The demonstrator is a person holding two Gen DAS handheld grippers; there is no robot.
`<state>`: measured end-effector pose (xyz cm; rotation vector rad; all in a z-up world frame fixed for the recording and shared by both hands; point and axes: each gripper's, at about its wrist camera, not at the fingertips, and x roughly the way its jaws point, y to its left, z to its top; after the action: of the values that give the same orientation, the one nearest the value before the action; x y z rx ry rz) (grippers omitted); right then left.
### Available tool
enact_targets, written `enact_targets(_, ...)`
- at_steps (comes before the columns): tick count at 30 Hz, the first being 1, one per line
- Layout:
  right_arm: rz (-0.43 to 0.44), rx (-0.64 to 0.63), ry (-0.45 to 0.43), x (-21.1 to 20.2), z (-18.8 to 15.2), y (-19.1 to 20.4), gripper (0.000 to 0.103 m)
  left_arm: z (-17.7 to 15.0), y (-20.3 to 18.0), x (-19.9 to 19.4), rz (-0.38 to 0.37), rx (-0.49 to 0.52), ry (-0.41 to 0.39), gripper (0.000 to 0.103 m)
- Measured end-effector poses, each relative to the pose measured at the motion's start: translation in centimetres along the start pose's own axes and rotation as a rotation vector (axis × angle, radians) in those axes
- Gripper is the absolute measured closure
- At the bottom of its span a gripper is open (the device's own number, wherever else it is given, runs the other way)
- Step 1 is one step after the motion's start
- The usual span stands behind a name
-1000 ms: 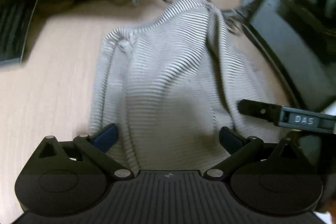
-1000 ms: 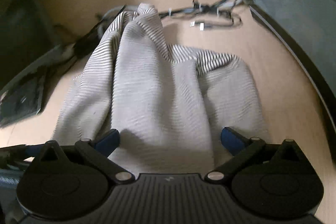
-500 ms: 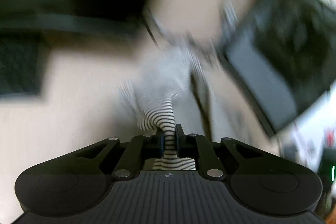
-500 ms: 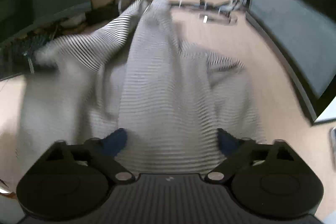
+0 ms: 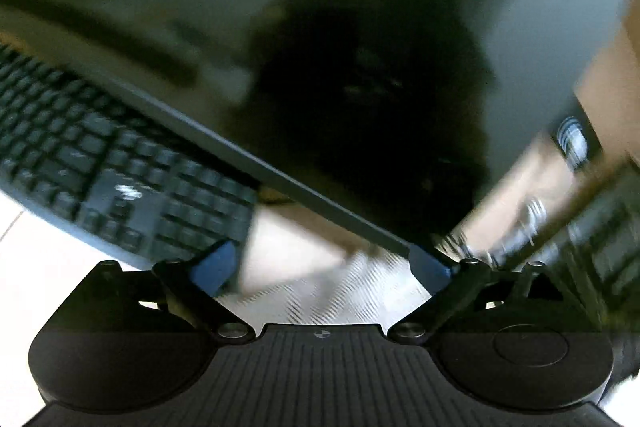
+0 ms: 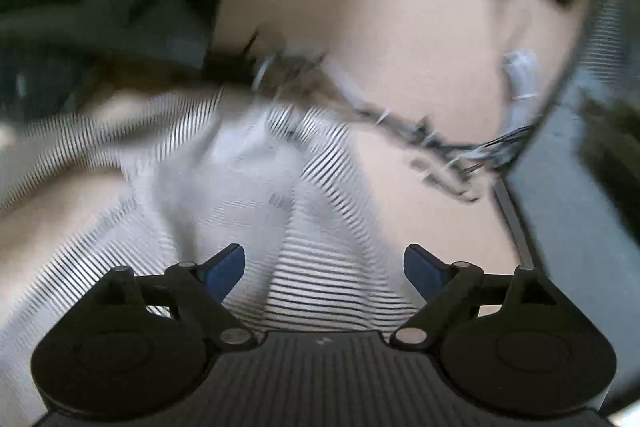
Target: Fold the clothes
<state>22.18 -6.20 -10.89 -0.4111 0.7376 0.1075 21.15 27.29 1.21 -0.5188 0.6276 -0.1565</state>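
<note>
The left gripper (image 5: 320,263) has its 2 blue-tipped fingers (image 5: 216,263) spread wide, with nothing caught between them. Just below the gap, a small blurred patch of the striped garment (image 5: 340,287) lies on the light wooden desk (image 5: 292,247). Beyond the tips rises a dark monitor (image 5: 280,27), its lower bezel running diagonally across the left wrist view, and a black keyboard (image 5: 100,179) sits to the left under that edge. The screen carries a dim, dark reflection whose details cannot be made out.

The right gripper (image 6: 324,267) is likewise spread wide, its 2 blue pads (image 6: 226,267) apart and gripping nothing. Between and beneath them the garment (image 6: 320,259), white with thin dark stripes, lies rumpled on the desk (image 6: 400,27), ridged folds running away from the fingers and spreading to the left. Past the cloth, a tangle of cables (image 6: 400,123) crosses the desk toward a second dark monitor (image 6: 580,187) at the right edge. Both views are heavily motion-blurred.
</note>
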Motion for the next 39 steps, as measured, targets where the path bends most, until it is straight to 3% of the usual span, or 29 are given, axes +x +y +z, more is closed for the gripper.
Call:
enact_targets(1,0.007,-0.05,0.026,0.8,0.4,-0.2,0.082,-0.6,-1.0,0.0,-0.008,0.044,0.003,0.003)
enact_targets(2,-0.007,-0.098,0.032,1.1,1.0,-1.4,0.092,-1.3,-2.0,0.1,-0.015,0.089,0.006,0.001)
enact_targets(5,-0.115,-0.208,-0.028,0.9,3.3,-6.0,0.092,-3.2,-4.6,0.6,-0.028,0.211,0.016,0.0)
enact_targets(7,-0.25,-0.241,-0.055,1.9,5.0,-9.1,0.092,-4.4,-6.1,1.9,-0.019,0.245,0.043,0.0)
enact_targets(8,-0.325,-0.252,-0.067,2.6,5.9,-10.6,0.082,-5.1,-6.8,2.7,-0.018,0.252,0.06,0.0)
enact_targets(10,-0.4,-0.155,-0.076,3.6,7.1,-12.9,0.067,-6.5,-8.3,4.6,-0.025,0.265,0.094,0.0)
enact_targets(12,-0.359,-0.079,-0.1,2.4,6.1,-13.4,0.037,-8.0,-10.0,6.3,-0.036,0.307,0.116,0.0)
enact_targets(13,-0.326,-0.048,-0.114,1.6,5.3,-13.4,0.034,-8.7,-10.7,7.0,-0.046,0.337,0.122,0.0)
enact_targets(17,-0.178,0.064,-0.163,-2.1,2.0,-13.3,0.035,-11.5,-12.9,9.3,-0.084,0.516,0.107,0.0)
enact_targets(19,-0.056,0.095,-0.155,-4.5,-0.1,-12.2,0.036,-12.9,-12.8,10.0,-0.085,0.582,0.107,0.0)
enact_targets(21,0.079,0.139,-0.132,-6.6,-2.6,-11.0,0.039,-14.3,-12.0,10.6,-0.075,0.593,0.161,0.0)
enact_targets(26,0.233,0.134,0.091,-7.9,-8.7,-5.5,0.058,-14.5,-10.2,8.8,-0.059,0.543,0.165,0.0)
enact_targets(30,0.267,0.159,0.13,-10.1,-10.2,-4.2,0.058,-16.3,-8.6,5.1,-0.058,0.537,0.169,0.0)
enact_targets(33,0.176,0.048,0.061,-12.7,-9.3,-2.6,0.058,-17.0,-7.6,2.8,-0.055,0.525,0.168,0.0)
enact_targets(35,0.166,-0.051,-0.008,-13.6,-8.4,-0.7,0.052,-17.1,-7.1,1.9,-0.063,0.508,0.167,0.0)
enact_targets(37,0.196,-0.104,-0.011,-13.1,-8.0,1.2,0.049,-17.0,-6.5,1.4,-0.078,0.494,0.173,0.0)
enact_targets(38,0.196,-0.134,0.0,-12.4,-8.0,2.1,0.051,-16.8,-6.3,1.2,-0.089,0.491,0.182,0.0)
enact_targets(39,0.184,-0.169,0.015,-11.6,-8.0,2.9,0.059,-16.5,-6.0,0.9,-0.103,0.488,0.197,0.0)
